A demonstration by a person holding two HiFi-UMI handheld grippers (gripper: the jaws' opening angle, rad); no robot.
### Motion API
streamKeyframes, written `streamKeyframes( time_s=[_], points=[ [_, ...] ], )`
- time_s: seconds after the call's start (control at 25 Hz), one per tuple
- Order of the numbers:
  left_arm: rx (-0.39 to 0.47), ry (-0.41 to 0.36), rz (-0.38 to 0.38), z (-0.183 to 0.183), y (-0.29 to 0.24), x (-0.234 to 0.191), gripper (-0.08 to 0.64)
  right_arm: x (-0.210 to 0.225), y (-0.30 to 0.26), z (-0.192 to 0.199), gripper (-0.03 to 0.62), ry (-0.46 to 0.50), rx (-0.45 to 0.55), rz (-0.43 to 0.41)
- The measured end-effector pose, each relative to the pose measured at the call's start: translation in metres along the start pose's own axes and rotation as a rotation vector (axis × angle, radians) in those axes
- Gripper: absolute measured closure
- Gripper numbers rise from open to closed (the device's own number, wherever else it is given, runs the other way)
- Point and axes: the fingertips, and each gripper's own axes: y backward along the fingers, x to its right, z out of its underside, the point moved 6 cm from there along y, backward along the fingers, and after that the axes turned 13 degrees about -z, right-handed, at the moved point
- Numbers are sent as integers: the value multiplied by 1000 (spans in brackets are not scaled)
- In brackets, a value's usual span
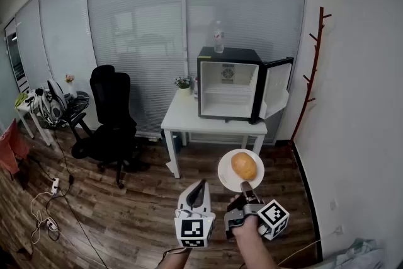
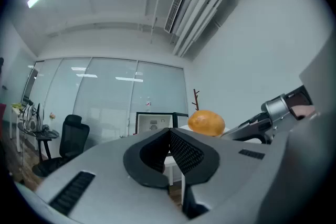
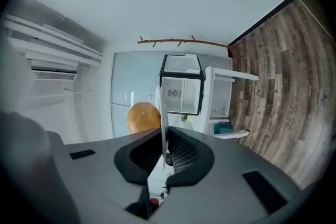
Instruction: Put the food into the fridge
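Note:
In the head view my right gripper (image 1: 247, 188) is shut on the near rim of a white plate (image 1: 227, 174) carrying a round orange-brown piece of food (image 1: 244, 165). In the right gripper view the plate (image 3: 162, 113) stands edge-on between the pads, with the food (image 3: 143, 117) on its left face. My left gripper (image 1: 200, 186) hangs beside it, shut and empty; in the left gripper view its jaws (image 2: 169, 136) meet, with the food (image 2: 206, 122) beyond them. The small black fridge (image 1: 228, 82) stands ahead on a white table (image 1: 186, 116), its door (image 1: 277, 88) swung open to the right and its white inside bare.
A water bottle (image 1: 218, 38) stands on the fridge and a small potted plant (image 1: 183, 84) beside it. A black office chair (image 1: 113, 116) is left of the table. A red coat rack (image 1: 313, 66) leans by the right wall. Cables (image 1: 47, 211) lie on the wood floor at left.

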Motion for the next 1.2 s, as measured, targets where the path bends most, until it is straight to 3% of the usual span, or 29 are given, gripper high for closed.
streamKeyframes(
  time_s=[0.2,0.52,1.2],
  points=[
    [1,10,-17,-6,27,31,534,-11,39,-26,551,21,-6,-18],
    [-10,-12,-18,-5,56,73,534,-4,75,-47,552,-23,-30,-8],
    [5,-10,-26,-5,46,89,534,3,75,-67,552,-23,-32,7]
  ],
)
